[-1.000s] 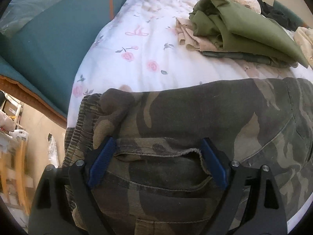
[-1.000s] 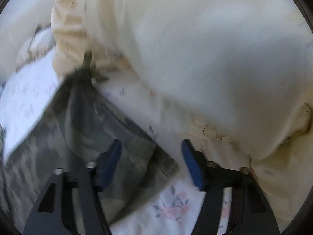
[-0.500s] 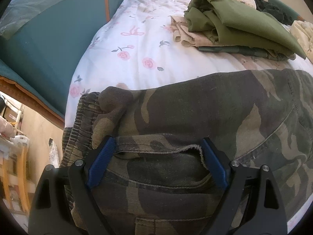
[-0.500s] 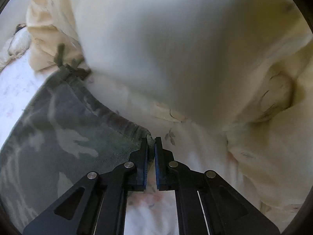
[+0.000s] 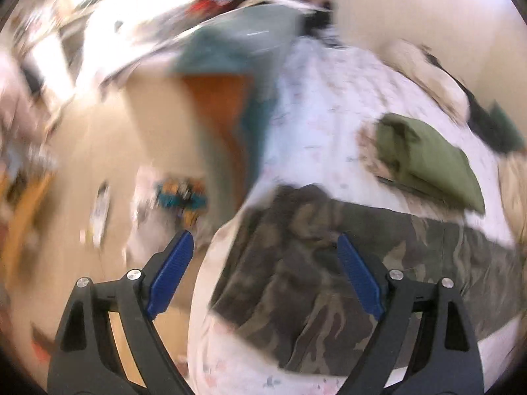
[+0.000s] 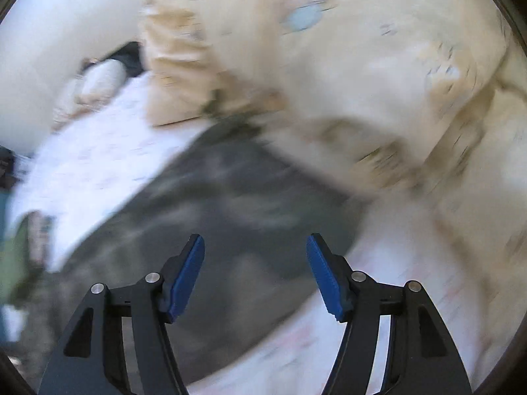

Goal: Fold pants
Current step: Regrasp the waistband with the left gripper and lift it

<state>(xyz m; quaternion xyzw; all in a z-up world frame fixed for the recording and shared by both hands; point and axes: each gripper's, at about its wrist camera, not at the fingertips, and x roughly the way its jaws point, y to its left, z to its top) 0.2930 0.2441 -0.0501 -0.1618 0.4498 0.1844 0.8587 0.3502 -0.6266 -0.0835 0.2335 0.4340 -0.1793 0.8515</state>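
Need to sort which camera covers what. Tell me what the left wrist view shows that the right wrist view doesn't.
Only the left wrist view: the floor beside the bed, with clutter, and a teal and orange bed edge. Only the right wrist view: the big cream bedding heaped against the pants. Both show the camouflage pants lying on the floral sheet, the folded olive garment, blurred at the right view's left edge, and an open gripper holding nothing.
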